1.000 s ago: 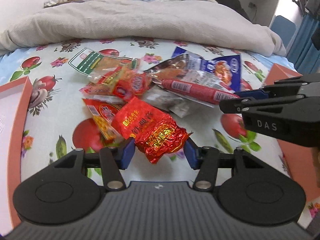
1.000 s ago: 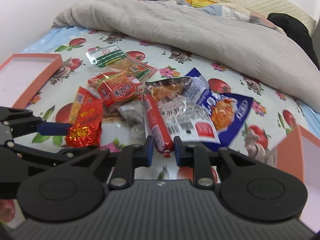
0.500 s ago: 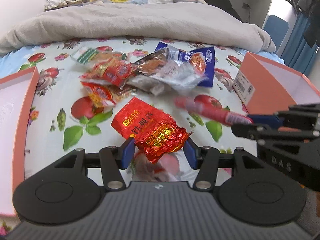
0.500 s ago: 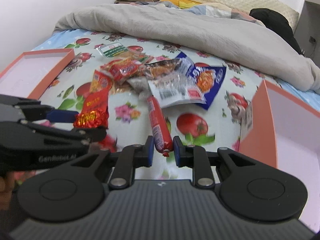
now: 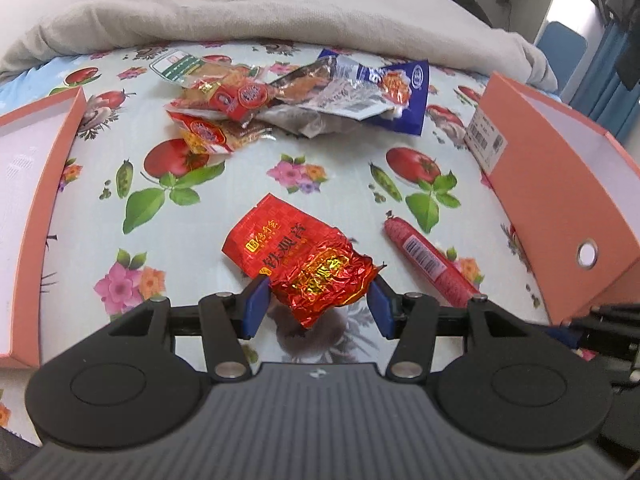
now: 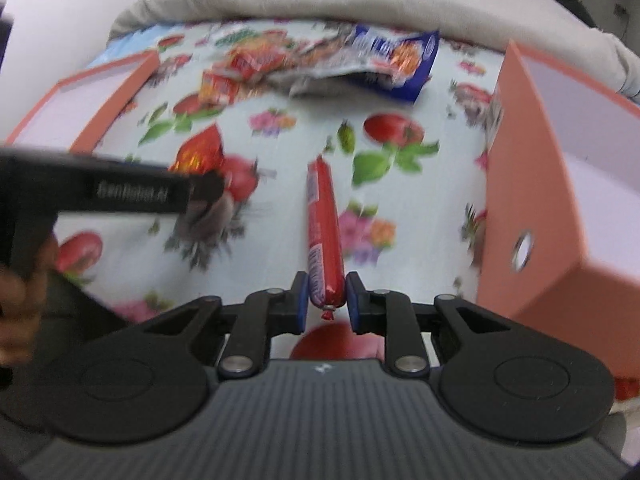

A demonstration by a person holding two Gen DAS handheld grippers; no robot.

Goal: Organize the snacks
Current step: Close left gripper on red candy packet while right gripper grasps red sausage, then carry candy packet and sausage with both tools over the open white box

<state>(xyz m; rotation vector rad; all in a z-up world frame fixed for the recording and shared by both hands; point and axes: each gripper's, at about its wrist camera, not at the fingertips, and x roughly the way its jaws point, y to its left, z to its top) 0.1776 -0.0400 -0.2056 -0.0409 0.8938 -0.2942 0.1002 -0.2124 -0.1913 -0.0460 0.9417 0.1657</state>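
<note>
**A:** Why was each snack held by its tail end rather than across the middle?

**B:** That looked like the easiest bite. The left gripper (image 5: pixel 318 304) had its jaws about halfway apart, pressed on the crumpled near end of the red foil packet (image 5: pixel 298 262), which stuck out ahead of the jaws, clear of the bed sheet (image 5: pixel 88 216). The right gripper (image 6: pixel 326 300) had its jaws nearly together, pinching the crimped end of the red sausage stick (image 6: pixel 322 216), so the stick pointed straight forward from them.

**A:** And why were two boxes set wide apart?

**B:** Probably for sorting. The tall orange box (image 6: pixel 536 184) stood to the right of the right jaws and close by; the stick seemed bound for it. The shallow orange tray (image 5: pixel 36 184) lay off to the left of the left jaws, a likely home for the packet.

**A:** Where was the rest?

**B:** The pile of snacks (image 5: pixel 296 92) lay well ahead of both pairs of jaws, short of the grey blanket (image 5: pixel 280 12), so plenty appeared unsorted.
</note>
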